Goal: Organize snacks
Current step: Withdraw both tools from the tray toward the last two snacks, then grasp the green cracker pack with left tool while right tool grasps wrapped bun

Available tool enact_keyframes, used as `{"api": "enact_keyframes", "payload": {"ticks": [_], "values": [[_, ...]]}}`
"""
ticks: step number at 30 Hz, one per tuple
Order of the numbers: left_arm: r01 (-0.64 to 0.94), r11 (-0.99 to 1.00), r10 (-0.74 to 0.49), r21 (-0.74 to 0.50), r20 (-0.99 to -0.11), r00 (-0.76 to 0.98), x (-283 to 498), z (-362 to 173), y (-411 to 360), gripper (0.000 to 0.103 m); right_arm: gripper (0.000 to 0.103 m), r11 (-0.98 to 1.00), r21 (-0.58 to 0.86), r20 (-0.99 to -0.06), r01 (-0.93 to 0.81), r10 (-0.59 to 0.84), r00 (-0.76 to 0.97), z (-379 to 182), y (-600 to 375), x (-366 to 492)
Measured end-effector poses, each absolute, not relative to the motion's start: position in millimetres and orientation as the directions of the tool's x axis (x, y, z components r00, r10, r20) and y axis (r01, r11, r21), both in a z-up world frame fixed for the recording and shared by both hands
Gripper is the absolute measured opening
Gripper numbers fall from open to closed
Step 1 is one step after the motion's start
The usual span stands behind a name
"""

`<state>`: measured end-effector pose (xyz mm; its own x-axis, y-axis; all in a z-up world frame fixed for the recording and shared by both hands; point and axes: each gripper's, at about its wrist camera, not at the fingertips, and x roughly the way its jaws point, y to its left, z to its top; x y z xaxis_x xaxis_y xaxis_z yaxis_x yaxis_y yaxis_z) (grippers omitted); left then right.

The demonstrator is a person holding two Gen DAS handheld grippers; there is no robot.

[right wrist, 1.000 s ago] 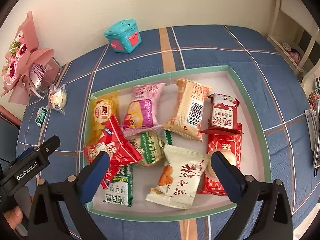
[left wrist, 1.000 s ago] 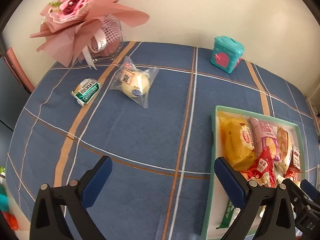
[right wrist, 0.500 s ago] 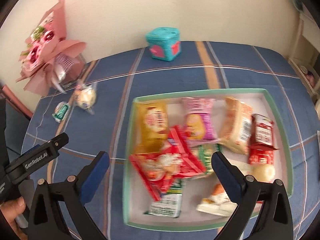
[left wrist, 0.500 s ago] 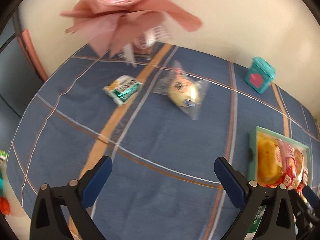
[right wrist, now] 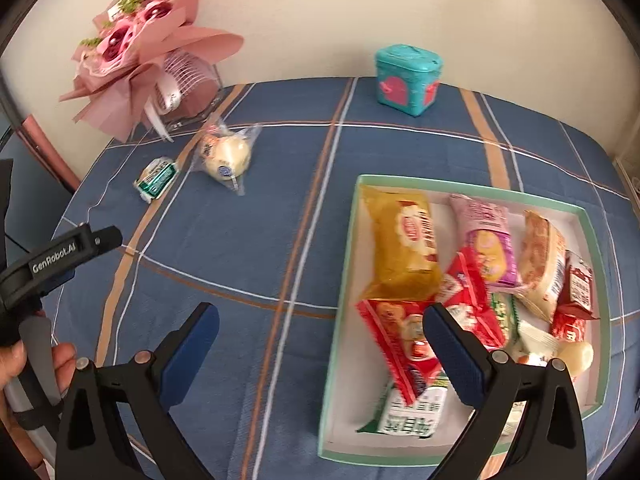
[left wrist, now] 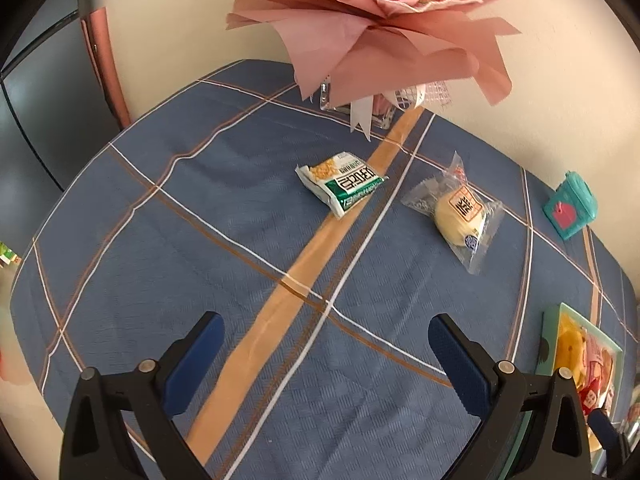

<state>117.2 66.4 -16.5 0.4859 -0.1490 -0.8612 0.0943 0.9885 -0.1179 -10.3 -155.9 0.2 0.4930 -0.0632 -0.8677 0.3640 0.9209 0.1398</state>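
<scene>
Two snacks lie loose on the blue plaid cloth of the counter [left wrist: 240, 264]: a green-and-white snack packet [left wrist: 345, 183] across the tan stripe, and just to its right, apart from it, a clear-wrapped pale bun [left wrist: 460, 213]. In the right wrist view the same packet [right wrist: 155, 178] and bun [right wrist: 226, 156] sit near the far left of the cloth, well apart from the mint-green tray [right wrist: 347, 240] at the right. The tray holds a heap of wrapped snacks, among them a yellow packet [right wrist: 404, 244], a pink packet [right wrist: 486, 236], a red packet [right wrist: 404, 340] and a green-and-white biscuit packet [right wrist: 408, 416] near its front wall.

The left gripper [left wrist: 326, 364] hangs above bare cloth short of the two loose snacks, its jaws wide apart and holding nothing. The right gripper [right wrist: 320, 354] hangs over the tray's left wall, jaws likewise spread and empty; its right jaw overlaps the red packet in the view.

Behind the loose snacks, a pink paper-wrapped bouquet [left wrist: 384, 24] stands against the wall. A teal box with a pink heart [right wrist: 407, 79] stands at the back edge of the cloth.
</scene>
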Motion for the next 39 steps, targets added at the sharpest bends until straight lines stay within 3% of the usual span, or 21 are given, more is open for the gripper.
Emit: {"api": "enact_keyframes", "payload": {"ticks": [7, 20, 32, 39], "values": [[0.096, 0.986, -0.167, -0.137, -0.857, 0.488, 124, -20, 67, 0.103, 0.102, 0.932, 0.117, -0.867, 0.343, -0.073, 0.493, -1, -151, 5], [0.218, 0.975, -0.152, -0.047, -0.855, 0.496, 166, -31, 48, 0.103, 0.102, 0.948, 0.107, -0.875, 0.301, -0.054, 0.48, -13, -149, 54], [0.321, 0.947, -0.183, -0.024, -0.862, 0.474, 232, -34, 45, 0.102, 0.102, 0.91, 0.267, -0.862, 0.318, 0.078, 0.501, -30, -153, 143], [0.354, 0.935, -0.172, 0.004, -0.868, 0.466, 258, -47, 37, 0.093, 0.101, 0.881, 0.341, -0.853, 0.328, 0.143, 0.502, -43, -151, 184]]}}
